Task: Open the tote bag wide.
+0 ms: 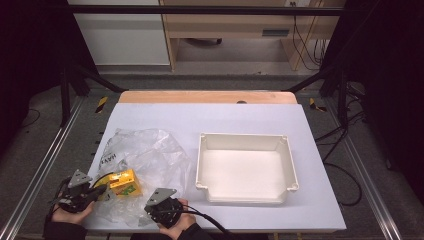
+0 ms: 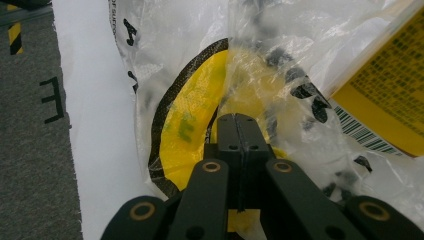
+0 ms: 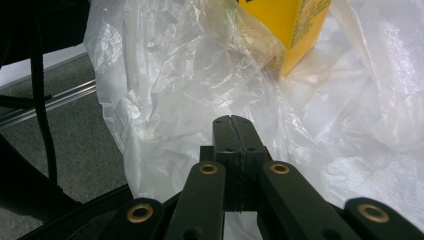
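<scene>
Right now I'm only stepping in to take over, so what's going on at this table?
A person works a clear plastic bag with a yellow box inside, at the table's near left corner. The left hand-held gripper and the right hand-held gripper both have their jaws shut at the bag's film. The white tray beside it is empty.

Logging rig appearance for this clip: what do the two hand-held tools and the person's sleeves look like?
Both tools are black. The left tool and right tool each carry a grey three-cornered plate on top. A black cable trails from the right one. Up close, each has two black jaws on linked arms with brass-coloured pivot rings. The sleeves look dark.
</scene>
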Motion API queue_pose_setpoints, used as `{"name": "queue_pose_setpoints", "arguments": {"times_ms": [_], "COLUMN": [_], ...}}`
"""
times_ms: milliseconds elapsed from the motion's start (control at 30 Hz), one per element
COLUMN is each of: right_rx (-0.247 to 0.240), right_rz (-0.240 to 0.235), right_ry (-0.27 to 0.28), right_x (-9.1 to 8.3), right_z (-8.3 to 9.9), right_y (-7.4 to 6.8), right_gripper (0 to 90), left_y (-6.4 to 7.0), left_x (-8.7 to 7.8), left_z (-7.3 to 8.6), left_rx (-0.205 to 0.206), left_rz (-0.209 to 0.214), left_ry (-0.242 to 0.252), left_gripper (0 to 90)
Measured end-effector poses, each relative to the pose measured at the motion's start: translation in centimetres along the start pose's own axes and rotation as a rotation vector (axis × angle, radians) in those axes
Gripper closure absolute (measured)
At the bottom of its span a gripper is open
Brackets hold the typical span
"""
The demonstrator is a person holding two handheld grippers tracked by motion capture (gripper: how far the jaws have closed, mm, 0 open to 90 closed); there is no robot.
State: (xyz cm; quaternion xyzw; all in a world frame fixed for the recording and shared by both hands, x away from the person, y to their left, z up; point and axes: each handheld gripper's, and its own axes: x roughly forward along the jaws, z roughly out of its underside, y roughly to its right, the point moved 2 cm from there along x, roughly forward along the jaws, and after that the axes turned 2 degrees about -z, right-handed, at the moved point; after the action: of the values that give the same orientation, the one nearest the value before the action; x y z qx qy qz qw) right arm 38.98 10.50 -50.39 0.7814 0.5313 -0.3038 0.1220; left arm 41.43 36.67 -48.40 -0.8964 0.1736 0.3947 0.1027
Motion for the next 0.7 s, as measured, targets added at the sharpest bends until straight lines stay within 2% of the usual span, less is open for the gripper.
{"name": "queue_pose_setpoints", "arguments": {"times_ms": [133,200,300,367,400,500,567,700], "right_rx": [-0.001,-0.004,-0.001,-0.007,-0.007,-0.005,-0.005,-0.004], "right_rz": [-0.001,-0.007,-0.014,-0.011,-0.011,-0.012,-0.012,-0.010], "right_ry": [0.001,0.006,0.025,0.031,0.031,0.036,0.038,0.059], "right_x": [0.0,-0.1,-0.3,-0.5,-0.5,-0.7,-0.8,-1.0], "right_z": [0.0,0.0,-0.1,-0.2,-0.2,-0.3,-0.3,-0.5], "right_y": [0.0,0.0,-0.1,0.0,0.0,0.1,0.1,0.2], "right_gripper": [90.0,90.0,90.0,90.0,90.0,90.0,89.9,88.1], "left_y": [0.1,-0.2,-0.5,-0.6,-0.6,-0.8,-0.9,-0.8], "left_x": [0.0,-0.4,-1.2,-1.6,-1.8,-2.7,-3.3,-4.3], "left_z": [0.0,0.0,-0.2,-0.4,-0.5,-1.0,-1.3,-2.0], "left_rx": [-0.001,-0.013,-0.053,-0.070,-0.074,-0.101,-0.114,-0.109], "left_rz": [-0.005,-0.006,-0.004,-0.012,-0.017,-0.021,-0.007,-0.005], "left_ry": [0.013,0.029,0.090,0.116,0.130,0.202,0.237,0.292], "left_gripper": [88.1,82.2,73.8,64.7,64.7,54.5,51.1,46.2]}}
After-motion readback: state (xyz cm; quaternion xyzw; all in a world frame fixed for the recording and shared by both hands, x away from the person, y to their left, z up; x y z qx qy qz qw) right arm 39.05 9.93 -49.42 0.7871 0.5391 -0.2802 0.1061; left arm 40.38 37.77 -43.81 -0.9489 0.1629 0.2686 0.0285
